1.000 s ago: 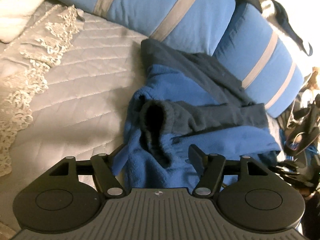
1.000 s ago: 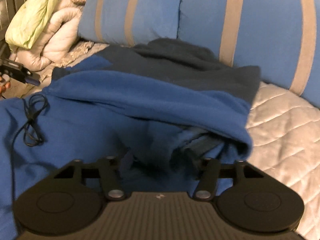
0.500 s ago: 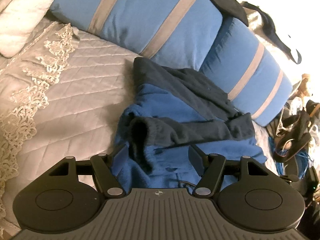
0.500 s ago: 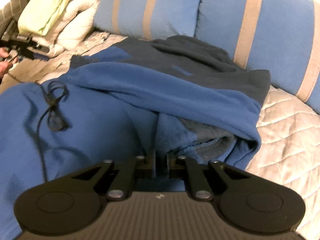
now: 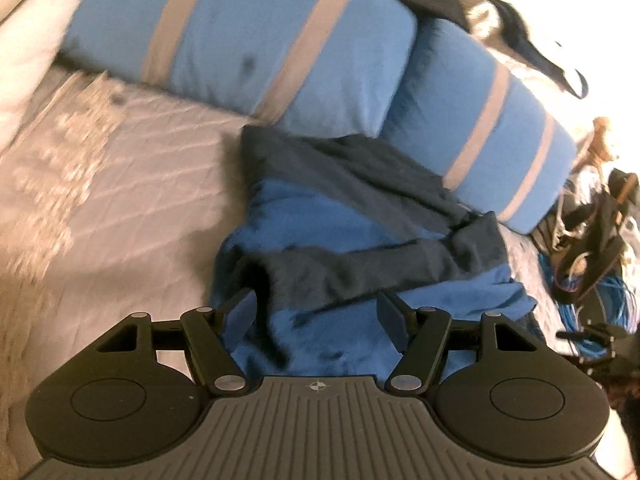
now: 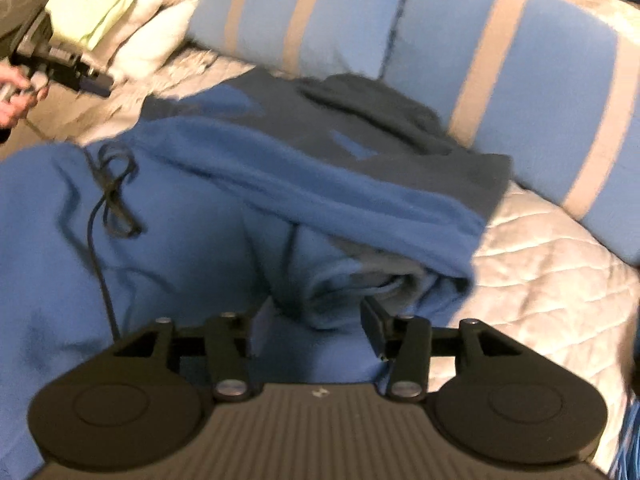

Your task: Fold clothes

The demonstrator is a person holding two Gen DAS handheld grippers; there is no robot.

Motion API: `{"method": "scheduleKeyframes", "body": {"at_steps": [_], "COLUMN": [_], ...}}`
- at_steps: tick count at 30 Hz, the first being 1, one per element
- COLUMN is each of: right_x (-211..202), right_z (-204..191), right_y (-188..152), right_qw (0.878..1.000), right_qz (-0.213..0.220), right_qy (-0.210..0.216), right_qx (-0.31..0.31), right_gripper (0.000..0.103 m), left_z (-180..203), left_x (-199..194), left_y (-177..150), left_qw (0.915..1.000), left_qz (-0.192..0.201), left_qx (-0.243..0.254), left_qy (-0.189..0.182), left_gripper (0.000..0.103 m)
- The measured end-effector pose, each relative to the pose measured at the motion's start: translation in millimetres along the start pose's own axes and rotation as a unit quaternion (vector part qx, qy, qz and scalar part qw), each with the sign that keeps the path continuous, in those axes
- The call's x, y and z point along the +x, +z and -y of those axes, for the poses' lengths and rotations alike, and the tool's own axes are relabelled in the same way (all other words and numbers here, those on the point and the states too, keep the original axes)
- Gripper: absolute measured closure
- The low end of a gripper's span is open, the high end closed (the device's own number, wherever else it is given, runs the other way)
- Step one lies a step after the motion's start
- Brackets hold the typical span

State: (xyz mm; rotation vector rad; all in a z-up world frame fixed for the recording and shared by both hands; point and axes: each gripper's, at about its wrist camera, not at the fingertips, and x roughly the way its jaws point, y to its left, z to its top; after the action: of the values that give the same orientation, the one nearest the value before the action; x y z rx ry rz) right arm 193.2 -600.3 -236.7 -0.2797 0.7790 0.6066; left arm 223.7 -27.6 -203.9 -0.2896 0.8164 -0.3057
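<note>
A blue and dark navy fleece garment (image 5: 352, 248) lies bunched on a quilted bedspread, its navy part toward the pillows. My left gripper (image 5: 316, 314) hovers open over its near edge, a navy sleeve cuff (image 5: 264, 276) just beyond the left finger. In the right wrist view the same garment (image 6: 280, 200) spreads wide, with a rolled fold at its right end. My right gripper (image 6: 316, 320) stands open around that fold, nothing pinched. A thin black cord (image 6: 116, 200) loops on the blue cloth at left.
Two blue pillows with beige stripes (image 5: 248, 32) (image 6: 520, 80) back the garment. The pale quilted bedspread (image 5: 120, 184) extends left with lace trim. Dark straps and blue cables (image 5: 592, 248) crowd the right edge. A person's hand (image 6: 12, 100) holds the other gripper at far left.
My right gripper, shut on the blue cloth half a second ago, has opened and let go. The left gripper stayed open and drew back a little from the cuff.
</note>
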Motion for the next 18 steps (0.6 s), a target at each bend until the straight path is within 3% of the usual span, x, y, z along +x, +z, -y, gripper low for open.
{"method": "scheduleKeyframes", "body": {"at_steps": [4, 9, 14, 18], "right_x": [-9, 6, 33, 54], "right_z": [35, 76, 102, 123], "right_y": [8, 6, -2, -9], "right_qw": [0.996, 0.981, 0.963, 0.944], "right_qz": [0.032, 0.05, 0.051, 0.051], "right_qy": [-0.022, -0.021, -0.006, 0.007], "right_qx": [0.078, 0.187, 0.265, 0.327], "right_gripper": [0.032, 0.033, 0.035, 0.037], "left_z": [32, 72, 99, 112], "left_x": [24, 71, 125, 170], "left_y": [28, 56, 63, 60], "left_qw": [0.9989, 0.9956, 0.9897, 0.9844], "left_qz": [-0.003, -0.022, -0.06, -0.09], "left_qx": [0.04, 0.072, 0.102, 0.128], "left_qy": [-0.025, -0.055, -0.081, -0.08], "left_gripper": [0.037, 0.037, 0.037, 0.038]}}
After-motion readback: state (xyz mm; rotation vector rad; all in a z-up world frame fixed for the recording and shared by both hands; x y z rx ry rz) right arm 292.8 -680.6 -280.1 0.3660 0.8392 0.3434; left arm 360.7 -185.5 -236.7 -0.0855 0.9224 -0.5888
